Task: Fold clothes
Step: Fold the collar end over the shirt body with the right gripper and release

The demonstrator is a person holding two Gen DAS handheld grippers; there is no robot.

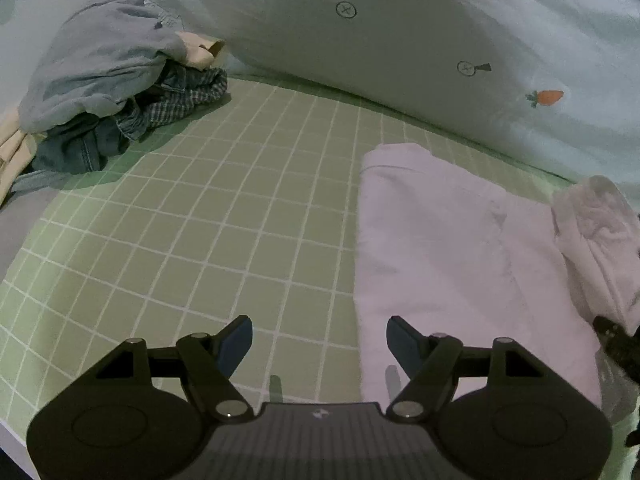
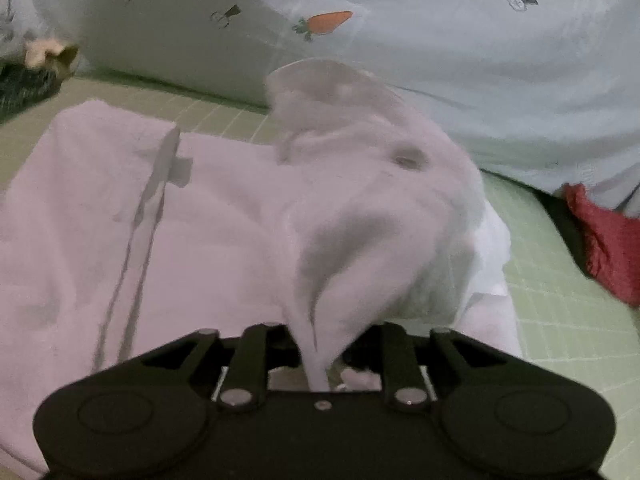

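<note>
Along the far left corner of the green grid-lined bedsheet [image 1: 200, 220] sits a heap of unfolded clothes [image 1: 108, 92]: a soft blue-grey top slumped over a small-checked shirt, dark denim and a cream piece, its foot touching the sheet's left edge. From the heap rightward the sheet lies bare across its middle, a wide flat stretch of white-lined squares. The left gripper [image 1: 319, 340] hangs over that bare part, jaws spread and nothing between them, its right finger just over the near left edge of the pale pink garment [image 1: 440, 248]. That garment lies flat on the right half of the sheet, smooth, with one straight fold edge toward the middle. The right gripper [image 2: 320, 360] is clenched on a bunched, lifted end of the pink cloth, which drapes up from its jaws in blurred folds. Behind everything runs a puffy pale duvet [image 1: 400, 40] printed with carrots and small drawings; no writing is legible. A crumpled red cloth [image 2: 608, 240] lies by the sheet's far right edge.
</note>
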